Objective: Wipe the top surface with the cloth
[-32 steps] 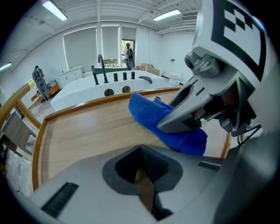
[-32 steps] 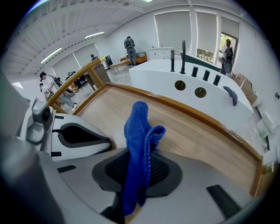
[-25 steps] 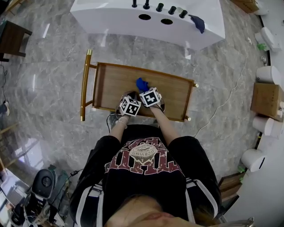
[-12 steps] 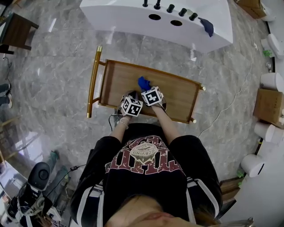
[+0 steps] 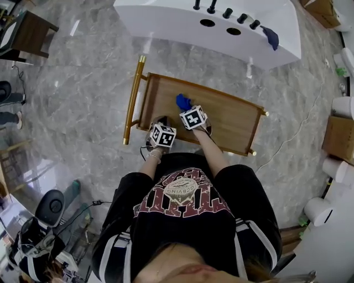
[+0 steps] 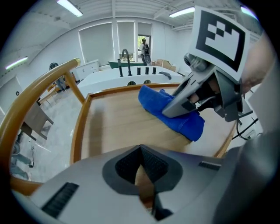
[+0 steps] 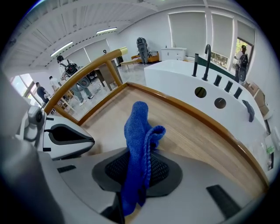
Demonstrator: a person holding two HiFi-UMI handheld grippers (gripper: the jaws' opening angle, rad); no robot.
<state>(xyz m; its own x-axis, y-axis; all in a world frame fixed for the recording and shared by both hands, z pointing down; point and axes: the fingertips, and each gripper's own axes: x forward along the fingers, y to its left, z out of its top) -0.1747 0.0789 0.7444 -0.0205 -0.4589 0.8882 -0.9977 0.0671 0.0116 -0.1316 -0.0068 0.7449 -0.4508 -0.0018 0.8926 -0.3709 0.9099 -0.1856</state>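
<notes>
- The blue cloth [image 7: 138, 144] is being pinched in the right gripper [image 7: 139, 173], whose jaws are closing on its bunched middle. A folded end is sticking out ahead of the tips, likely so that it is the fabric that meets the wood.
- In the left gripper view the cloth is drooping below that gripper onto the wooden top surface [image 5: 227, 119], over the stretch nearer the gold handle [image 5: 133, 99] and towards the far rim. That looks like a spot for starting or carrying on a wiping stroke.
- The left gripper [image 6: 142, 175] is hanging just beside it at the near edge. Its jaws are meeting at the tips with nothing between them, so it appears to be waiting, not helping.
- The raised rim [image 7: 210, 118] is bounding the top, so strokes will probably be stopping short of it.
- The cloth's underside is hiding how firmly it is pressing on the wood.
- From the head view the marker cubes and the person's arms are covering part of the near edge, and anything below the top is out of sight.
- A small dark blue thing [image 5: 271, 36] is lying on the white unit [image 5: 166, 16] beyond. It is too small to identify.
</notes>
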